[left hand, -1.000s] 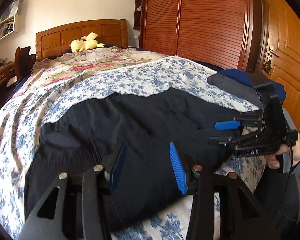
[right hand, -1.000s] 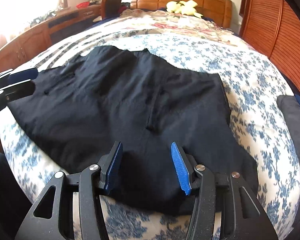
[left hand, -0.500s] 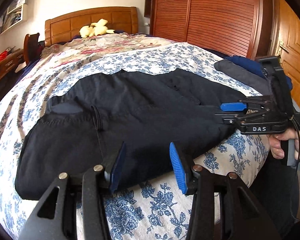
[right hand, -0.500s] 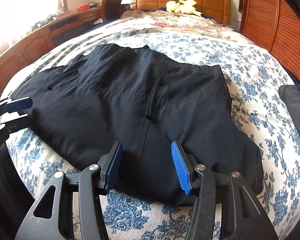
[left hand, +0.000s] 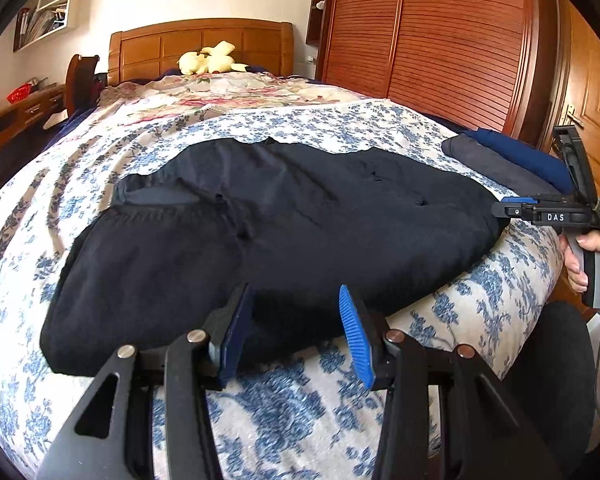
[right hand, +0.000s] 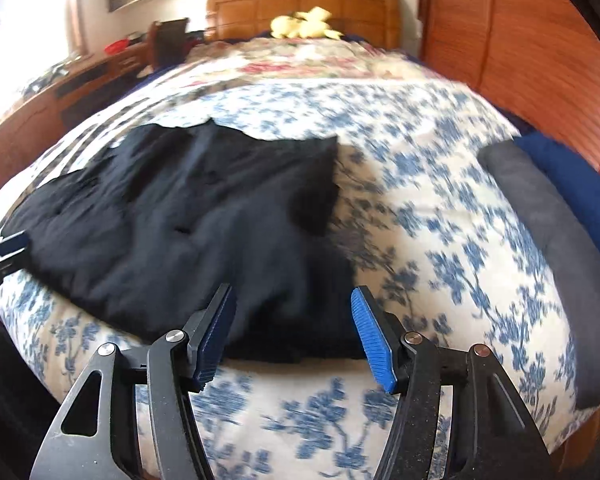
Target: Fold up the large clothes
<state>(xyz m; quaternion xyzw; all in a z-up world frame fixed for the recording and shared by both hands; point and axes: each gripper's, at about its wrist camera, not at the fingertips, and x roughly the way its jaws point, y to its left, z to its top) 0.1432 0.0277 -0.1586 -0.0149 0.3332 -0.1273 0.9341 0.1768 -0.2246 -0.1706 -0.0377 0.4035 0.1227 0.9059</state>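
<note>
Black garment (left hand: 268,232) lying flat on the floral bedspread (left hand: 284,412), long axis crosswise to both grippers; left gripper (left hand: 296,332) open and empty over its near hem, right gripper (right hand: 296,336), jaws just widened, empty at the hem's right corner

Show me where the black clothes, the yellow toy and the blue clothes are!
black clothes (left hand: 300,216), left wrist view, middle of the fabric
yellow toy (left hand: 208,62), left wrist view, its body
blue clothes (right hand: 580,184), right wrist view, top fold

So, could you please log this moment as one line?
black trousers: flat on bed | left gripper: open | right gripper: open, jaws just widened, nothing between
</note>
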